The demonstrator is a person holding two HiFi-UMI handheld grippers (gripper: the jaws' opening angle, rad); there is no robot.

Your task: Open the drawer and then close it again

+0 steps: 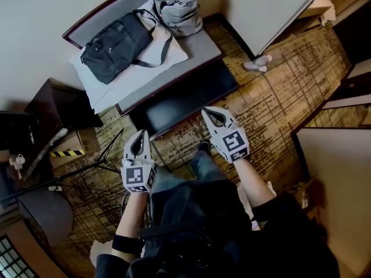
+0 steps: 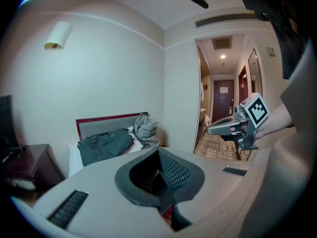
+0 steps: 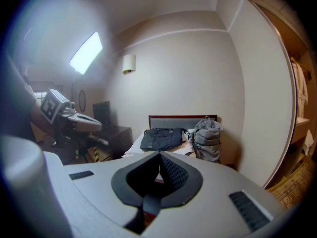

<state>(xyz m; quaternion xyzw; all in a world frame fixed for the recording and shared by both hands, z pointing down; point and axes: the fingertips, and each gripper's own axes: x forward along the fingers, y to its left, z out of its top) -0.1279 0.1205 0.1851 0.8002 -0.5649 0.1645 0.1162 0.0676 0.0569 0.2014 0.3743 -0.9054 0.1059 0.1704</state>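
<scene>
Drawer front [image 1: 185, 100] dead ahead, dark and glossy, tucked under the grey bench top [image 1: 203, 45] against the wall. Looks shut, flush with the frame, though no handle can be made out from up here.

On the bench: black duffel bag [image 1: 116, 45] lying on a white pillow [image 1: 110, 88], grey backpack [image 1: 178, 7] standing upright just beside it at the wall end.

Left gripper [image 1: 140, 136] held out over the patterned carpet [image 1: 278, 86], pointing toward the drawer and slightly down, short of it and touching nothing. Jaws pressed together, nothing between them.

Right gripper [image 1: 210, 116] level with its partner, a little nearer the drawer front, also clear of it. Jaws closed tight as well, empty.

Off to the left, a dark side table [image 1: 55, 106]. Legs in jeans directly below, between the two arms.
</scene>
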